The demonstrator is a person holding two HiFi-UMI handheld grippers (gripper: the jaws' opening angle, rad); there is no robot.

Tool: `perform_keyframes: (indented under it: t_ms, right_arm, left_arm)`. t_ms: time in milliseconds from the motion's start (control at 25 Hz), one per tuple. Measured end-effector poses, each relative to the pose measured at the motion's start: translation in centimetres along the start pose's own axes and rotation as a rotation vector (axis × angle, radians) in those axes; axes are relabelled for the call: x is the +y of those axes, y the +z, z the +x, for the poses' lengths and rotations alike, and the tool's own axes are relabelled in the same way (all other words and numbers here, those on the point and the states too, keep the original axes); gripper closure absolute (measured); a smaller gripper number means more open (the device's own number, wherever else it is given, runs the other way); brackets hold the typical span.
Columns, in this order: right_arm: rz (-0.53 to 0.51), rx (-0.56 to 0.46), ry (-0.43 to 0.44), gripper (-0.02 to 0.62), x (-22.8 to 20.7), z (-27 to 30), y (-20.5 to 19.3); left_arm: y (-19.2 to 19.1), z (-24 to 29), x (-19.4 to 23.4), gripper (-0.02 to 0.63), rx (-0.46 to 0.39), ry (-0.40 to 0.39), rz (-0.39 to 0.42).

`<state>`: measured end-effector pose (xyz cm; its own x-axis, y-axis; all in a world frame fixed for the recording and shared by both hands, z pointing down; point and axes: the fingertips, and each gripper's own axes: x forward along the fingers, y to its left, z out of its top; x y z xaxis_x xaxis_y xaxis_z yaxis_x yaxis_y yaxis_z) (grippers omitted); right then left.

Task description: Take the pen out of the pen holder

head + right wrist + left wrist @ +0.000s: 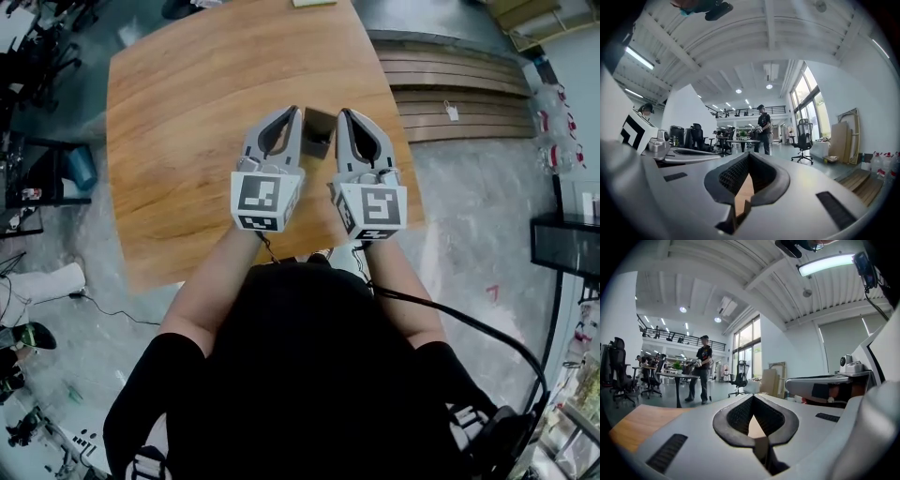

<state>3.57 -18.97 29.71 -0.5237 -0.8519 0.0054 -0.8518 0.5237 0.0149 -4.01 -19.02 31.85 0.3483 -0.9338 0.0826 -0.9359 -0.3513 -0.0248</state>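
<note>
**A:** Since the pen holder is that small dark box on the desk, just past the two claw tips, where is the pen itself?

**B:** I can't make it out. From the head view the holder is half hidden between the claws, and neither gripper view shows it. My guess is that the pen stands inside, out of sight.

**A:** And the claws?

**B:** The left claw and the right claw are each closed tip to tip. Between the pads there is only the hollow, with desk wood showing through. Neither has hold of anything.

**A:** So how should the step be done?

**B:** I'd say the reach hasn't begun. Both claws point forward over the desk, side by side, with the holder just beyond them. One claw needs to open first, though not far, since a pen is thin. It should then come down over the holder along the pen's length and close on the shaft above the rim. The other claw could steady the holder's side, because a light box may lift or tip with the pen.

**A:** Which way should it pull?

**B:** Straight up, not at a slant, or the pen will drag on the wall. The holder also sits nearer the desk's right edge than its left, so a knock that way is best avoided.
</note>
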Motion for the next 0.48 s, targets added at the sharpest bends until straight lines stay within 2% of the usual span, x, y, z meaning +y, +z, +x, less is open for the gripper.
perform_keyframes:
  t_ms: [240,480]
  right_arm:
    - [-0.019,-0.043,0.047,0.581,1.1,0.2,2.0]
    - [-0.034,-0.024,0.083,0.581,1.9,0.4,1.9]
  left_arm:
    - [2.1,-1.0,-0.5,0.606,-0.046,0.006,0.011]
    - [2.7,-1.6,0.1,0.606,-0.061,0.021,0.001]
